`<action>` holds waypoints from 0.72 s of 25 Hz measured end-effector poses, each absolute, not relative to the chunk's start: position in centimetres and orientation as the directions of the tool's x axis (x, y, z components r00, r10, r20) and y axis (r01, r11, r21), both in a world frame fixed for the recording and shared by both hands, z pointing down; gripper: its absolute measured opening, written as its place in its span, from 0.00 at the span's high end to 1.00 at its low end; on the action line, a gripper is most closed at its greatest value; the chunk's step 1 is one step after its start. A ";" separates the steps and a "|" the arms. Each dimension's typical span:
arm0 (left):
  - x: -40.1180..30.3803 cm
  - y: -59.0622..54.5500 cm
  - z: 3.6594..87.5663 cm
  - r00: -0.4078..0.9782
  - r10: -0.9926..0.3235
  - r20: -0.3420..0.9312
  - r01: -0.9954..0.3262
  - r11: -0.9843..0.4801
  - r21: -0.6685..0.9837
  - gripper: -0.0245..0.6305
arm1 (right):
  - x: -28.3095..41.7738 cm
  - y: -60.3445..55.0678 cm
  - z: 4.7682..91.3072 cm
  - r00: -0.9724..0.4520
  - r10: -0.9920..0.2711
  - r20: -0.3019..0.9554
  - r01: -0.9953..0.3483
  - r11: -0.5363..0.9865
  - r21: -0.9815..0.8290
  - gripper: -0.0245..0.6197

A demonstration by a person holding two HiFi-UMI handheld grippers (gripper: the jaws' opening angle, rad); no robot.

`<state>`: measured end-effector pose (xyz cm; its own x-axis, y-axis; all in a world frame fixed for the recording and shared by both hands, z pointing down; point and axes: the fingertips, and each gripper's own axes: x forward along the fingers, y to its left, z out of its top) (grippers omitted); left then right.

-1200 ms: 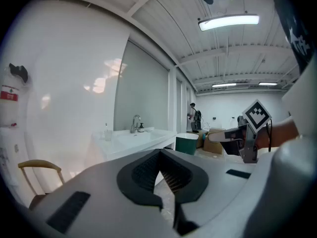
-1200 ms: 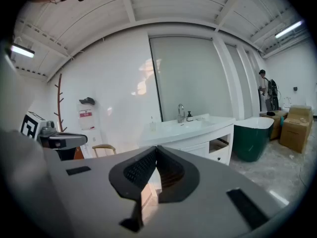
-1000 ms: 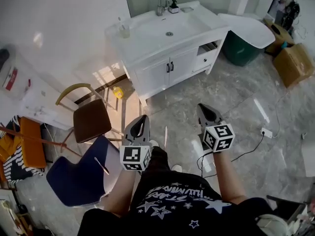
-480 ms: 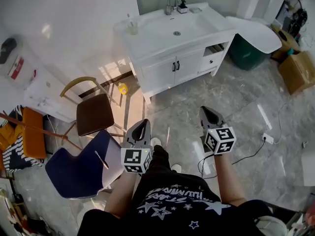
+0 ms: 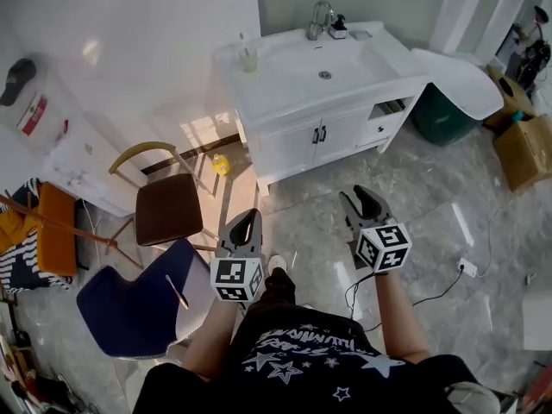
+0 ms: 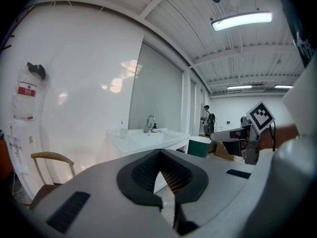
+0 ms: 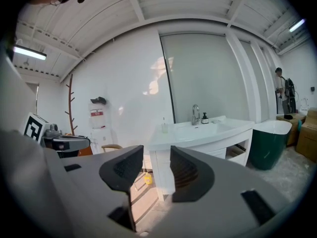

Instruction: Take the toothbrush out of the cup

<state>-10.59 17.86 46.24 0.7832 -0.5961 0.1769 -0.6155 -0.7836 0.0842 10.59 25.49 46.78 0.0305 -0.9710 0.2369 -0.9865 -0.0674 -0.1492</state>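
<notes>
A clear cup (image 5: pixel 248 58) with a toothbrush standing in it sits on the left end of the white sink vanity (image 5: pixel 285 93), far ahead of both grippers. The cup (image 6: pixel 123 132) looks small in the left gripper view, and the cup (image 7: pixel 164 127) also shows in the right gripper view. My left gripper (image 5: pixel 246 221) (image 6: pixel 158 155) is shut with nothing in it. My right gripper (image 5: pixel 356 198) (image 7: pixel 156 155) is opening, with a clear gap and nothing between its jaws. Both are held over the marble floor, pointing toward the vanity.
A faucet (image 5: pixel 321 15) and a soap bottle (image 5: pixel 338 26) stand at the sink's back. A brown chair (image 5: pixel 164 207) and a blue chair (image 5: pixel 138 304) are at the left, a yellow bottle (image 5: pixel 222 164) by the vanity's foot. A green bin (image 5: pixel 444 110) and a cardboard box (image 5: pixel 528 149) are at the right.
The right gripper's jaws have parted from shut. Both grippers and the person have moved toward the vanity, which now sits lower and further right in the head view.
</notes>
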 end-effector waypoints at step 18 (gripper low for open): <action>-8.3 -2.3 46.3 0.779 -0.605 0.164 -0.625 -0.770 0.127 0.94 | 13.5 4.3 46.7 0.027 -0.961 0.276 -0.983 -0.076 -0.169 0.49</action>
